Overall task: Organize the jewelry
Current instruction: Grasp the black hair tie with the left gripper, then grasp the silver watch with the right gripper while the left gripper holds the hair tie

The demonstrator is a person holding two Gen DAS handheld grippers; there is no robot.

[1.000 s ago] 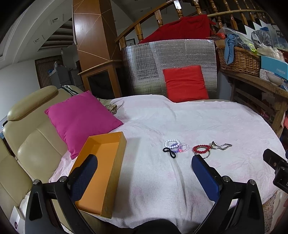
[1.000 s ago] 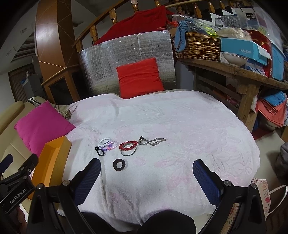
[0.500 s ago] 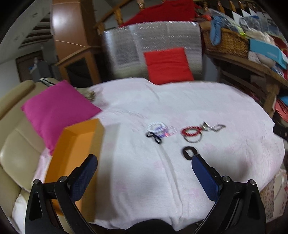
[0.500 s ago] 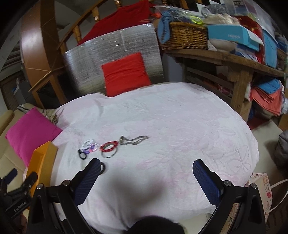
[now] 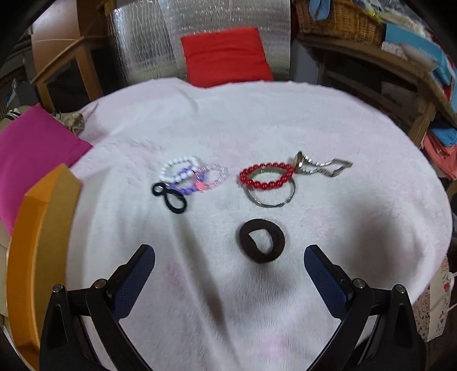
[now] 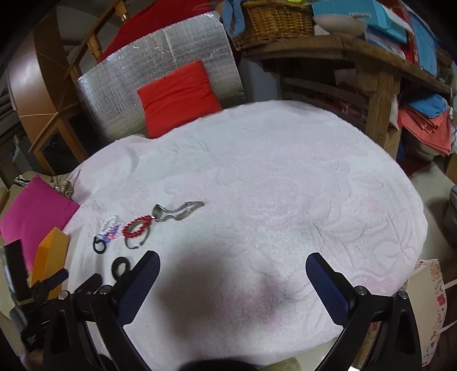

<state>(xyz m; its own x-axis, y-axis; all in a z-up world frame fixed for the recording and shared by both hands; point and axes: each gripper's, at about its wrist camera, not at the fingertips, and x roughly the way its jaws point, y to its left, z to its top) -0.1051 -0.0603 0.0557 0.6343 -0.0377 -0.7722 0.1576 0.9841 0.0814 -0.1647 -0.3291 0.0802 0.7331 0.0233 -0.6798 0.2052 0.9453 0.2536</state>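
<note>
Jewelry lies on a white towel-covered table. A thick black hair tie lies just ahead of my open left gripper. Beyond it are a red bead bracelet over a thin silver bangle, a silver watch, a cluster of white, purple and pink bead bracelets, and a thin black band. An orange box stands at the left. My right gripper is open and empty above bare towel; the jewelry lies to its left.
A magenta cushion lies left of the box. A red cushion leans on a silver panel at the back. A wooden shelf with a wicker basket stands at the right. A patterned bag hangs at the table's right edge.
My left gripper has moved forward, down and right, close to the thick black hair tie. My right gripper has tilted down and swung right; the jewelry has shifted to its left.
</note>
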